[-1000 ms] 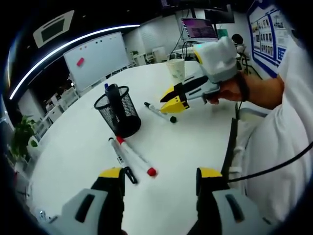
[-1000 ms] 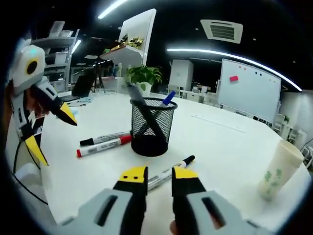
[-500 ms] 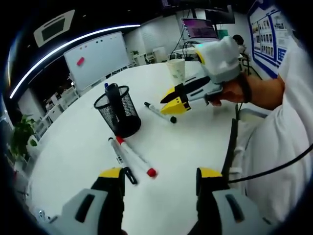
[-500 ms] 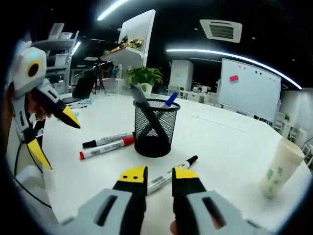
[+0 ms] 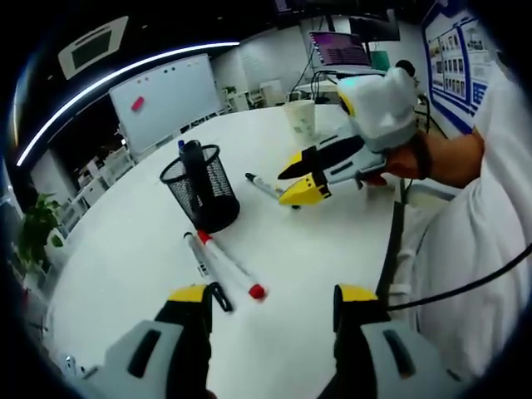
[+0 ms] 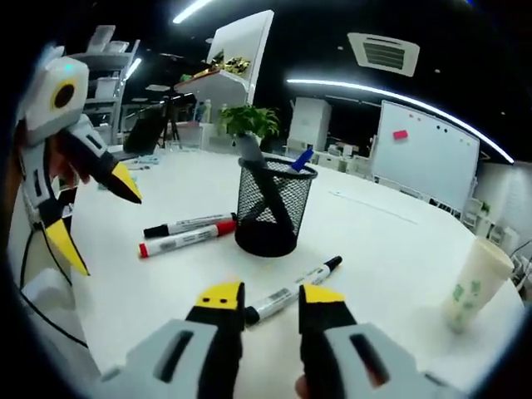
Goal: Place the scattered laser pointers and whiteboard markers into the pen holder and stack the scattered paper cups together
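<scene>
Where your right gripper (image 6: 272, 297) looks along its own jaws, they stand narrowly parted with nothing between them, low over the white table (image 6: 391, 249). Just beyond the yellow tips lies a black-capped whiteboard marker (image 6: 293, 290), flat on the table, its near end between the two tips as the view has it; contact cannot be told. Past it stands the black mesh pen holder (image 6: 270, 209), upright, with a dark laser pointer (image 6: 252, 155) and a blue-capped marker (image 6: 301, 159) leaning inside. Left of the holder lie two markers side by side, a black-capped one (image 6: 187, 225) and a red-capped one (image 6: 184, 240). A paper cup (image 6: 472, 285) stands well apart at the right.

Your left gripper (image 5: 271, 295) has its jaws set wide, gripping nothing. Ahead of its left jaw the two markers lie touching, red cap (image 5: 257, 291) nearest, with the pen holder (image 5: 202, 193) behind them. Your right gripper (image 5: 298, 184) comes in from the right, held in your hand (image 5: 397, 162), its tips down beside the lone marker (image 5: 264, 187). The cup (image 5: 300, 119) stands farther back.
</scene>
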Tool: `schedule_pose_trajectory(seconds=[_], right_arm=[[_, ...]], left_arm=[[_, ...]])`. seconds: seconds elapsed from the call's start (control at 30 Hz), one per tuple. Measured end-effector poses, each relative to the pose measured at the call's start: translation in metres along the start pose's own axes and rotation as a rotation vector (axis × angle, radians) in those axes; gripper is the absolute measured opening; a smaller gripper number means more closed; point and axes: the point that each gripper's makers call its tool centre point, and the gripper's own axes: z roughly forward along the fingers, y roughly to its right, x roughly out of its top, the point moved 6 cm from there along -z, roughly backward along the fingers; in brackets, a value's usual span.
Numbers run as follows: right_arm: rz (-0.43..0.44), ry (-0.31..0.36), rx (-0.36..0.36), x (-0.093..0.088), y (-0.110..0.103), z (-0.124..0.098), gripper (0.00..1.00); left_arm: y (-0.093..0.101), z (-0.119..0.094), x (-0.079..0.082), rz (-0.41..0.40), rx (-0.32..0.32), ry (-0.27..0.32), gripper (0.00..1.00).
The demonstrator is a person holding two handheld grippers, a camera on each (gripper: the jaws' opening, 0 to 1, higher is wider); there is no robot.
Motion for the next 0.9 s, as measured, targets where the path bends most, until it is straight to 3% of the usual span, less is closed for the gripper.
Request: schedule_pose_trajectory(seconds=[0.13,0.9], right_arm=[[-0.004,0.0,-0.024,0.0001,0.0002,-0.0007,0.27],[-0.01,-0.035,-0.007,-0.0087,-0.0082,0.0032,0.25]], left_arm=[[0.0004,0.0,0.0001,0.001,0.0,0.001,0.59],[-0.005,-0.0036,0.0025,0.011,0.032,0.009,0.59]])
